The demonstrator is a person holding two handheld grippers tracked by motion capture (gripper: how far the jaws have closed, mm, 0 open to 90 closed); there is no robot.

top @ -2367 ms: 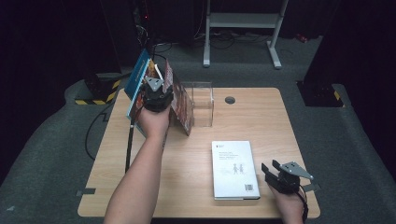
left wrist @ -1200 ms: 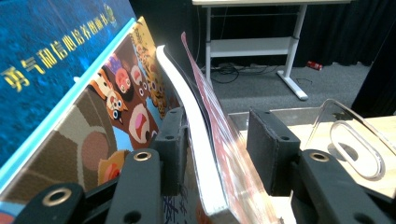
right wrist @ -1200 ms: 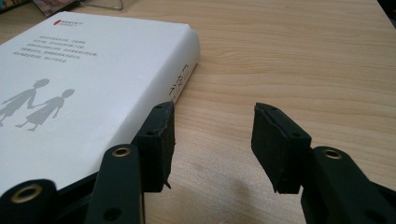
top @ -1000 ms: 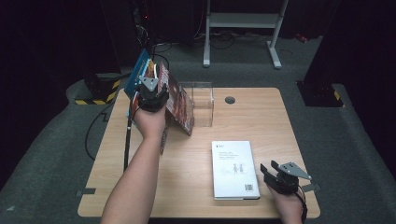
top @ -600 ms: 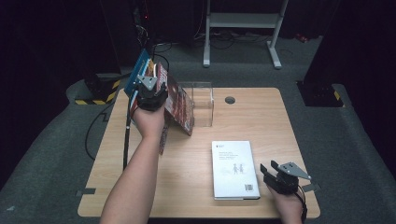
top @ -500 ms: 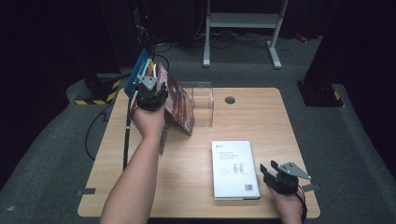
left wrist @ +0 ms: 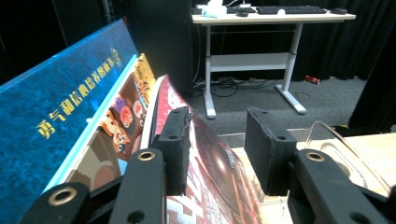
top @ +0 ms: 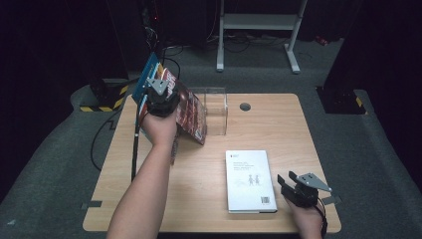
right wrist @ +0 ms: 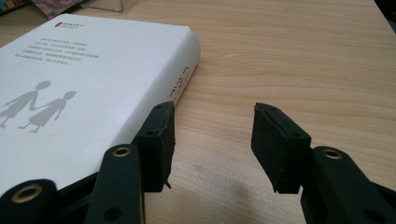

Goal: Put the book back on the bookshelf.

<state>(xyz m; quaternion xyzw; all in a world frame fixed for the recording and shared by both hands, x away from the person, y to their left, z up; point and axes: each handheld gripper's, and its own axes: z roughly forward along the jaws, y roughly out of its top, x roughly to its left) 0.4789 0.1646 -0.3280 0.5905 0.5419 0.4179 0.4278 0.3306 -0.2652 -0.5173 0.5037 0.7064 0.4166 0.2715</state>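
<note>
Left gripper (left wrist: 217,149) working at leaning books
Its jaws have just been closing around the glossy red-covered book (left wrist: 210,172) at the table's (top: 278,114) far left corner, not clamping it; the right gripper (right wrist: 212,140) is resting released beside the thick white book (right wrist: 84,79).

A white desk (left wrist: 273,18) is standing on the floor well beyond the left tongs, and a keyboard (left wrist: 292,9) is lying on it.

Light falls from overhead onto the bench (top: 209,199), bright against dark, murky surroundings. The white book (right wrist: 84,79) glares slightly. Close fingers (left wrist: 175,149) look soft; shadows are faint.
</note>
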